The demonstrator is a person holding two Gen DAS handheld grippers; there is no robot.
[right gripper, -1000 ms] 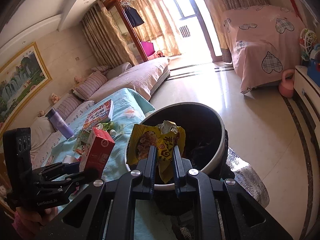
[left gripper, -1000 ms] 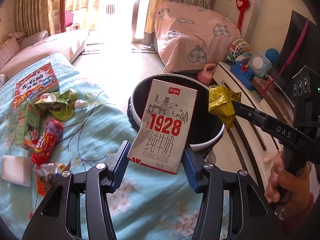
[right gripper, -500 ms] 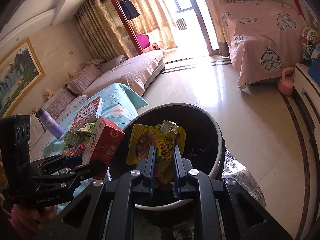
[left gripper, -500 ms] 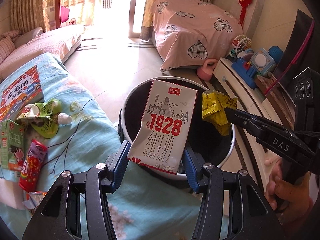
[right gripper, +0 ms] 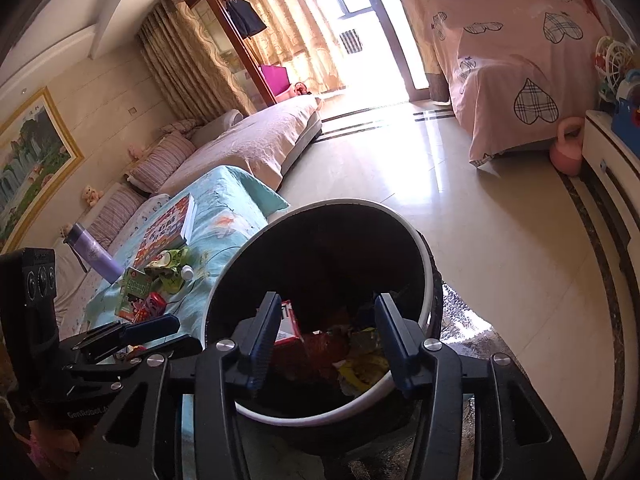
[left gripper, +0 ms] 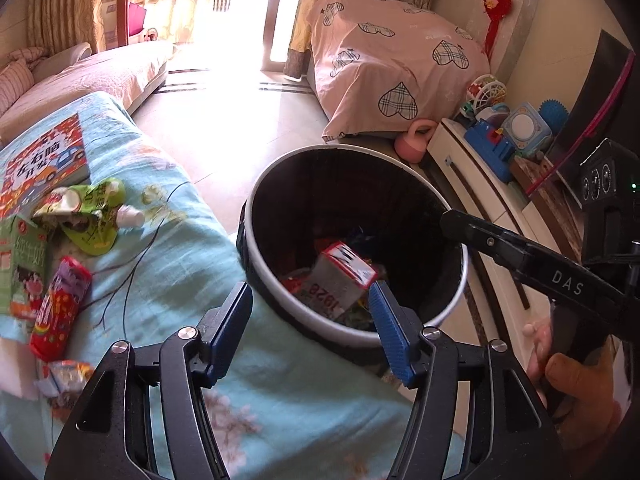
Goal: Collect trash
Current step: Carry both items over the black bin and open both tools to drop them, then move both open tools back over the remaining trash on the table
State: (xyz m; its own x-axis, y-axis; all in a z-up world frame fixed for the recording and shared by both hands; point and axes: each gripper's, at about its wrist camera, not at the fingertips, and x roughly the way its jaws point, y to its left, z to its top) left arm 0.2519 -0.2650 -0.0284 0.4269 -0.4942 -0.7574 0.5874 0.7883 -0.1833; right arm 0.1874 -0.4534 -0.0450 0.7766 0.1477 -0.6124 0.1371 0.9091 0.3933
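The black trash bin with a white rim point(left gripper: 360, 334) point(right gripper: 429, 280) stands beside the teal-covered table. The "1928" milk carton point(left gripper: 340, 280) point(right gripper: 289, 322) lies inside it on other rubbish, and so does the yellow snack wrapper point(right gripper: 362, 366). My left gripper point(left gripper: 308, 296) hangs over the bin's near rim, jaws opening, nothing between the blue pads. My right gripper point(right gripper: 326, 306) is above the bin, jaws also opening and bare; in the left wrist view its fingers point(left gripper: 472, 234) reach over the rim from the right.
On the teal cloth point(left gripper: 180, 264) lie a green pouch point(left gripper: 88, 216), a red packet point(left gripper: 60, 312), a green carton point(left gripper: 22, 264), a crumpled wrapper point(left gripper: 68, 372) and a book point(left gripper: 44, 164). A purple bottle point(right gripper: 92, 256) stands behind them. A white toy cabinet point(left gripper: 472, 184) flanks the bin.
Both grippers have opened. The milk carton dropped from the left one and the yellow wrapper from the right one, and both now lie in the bin.
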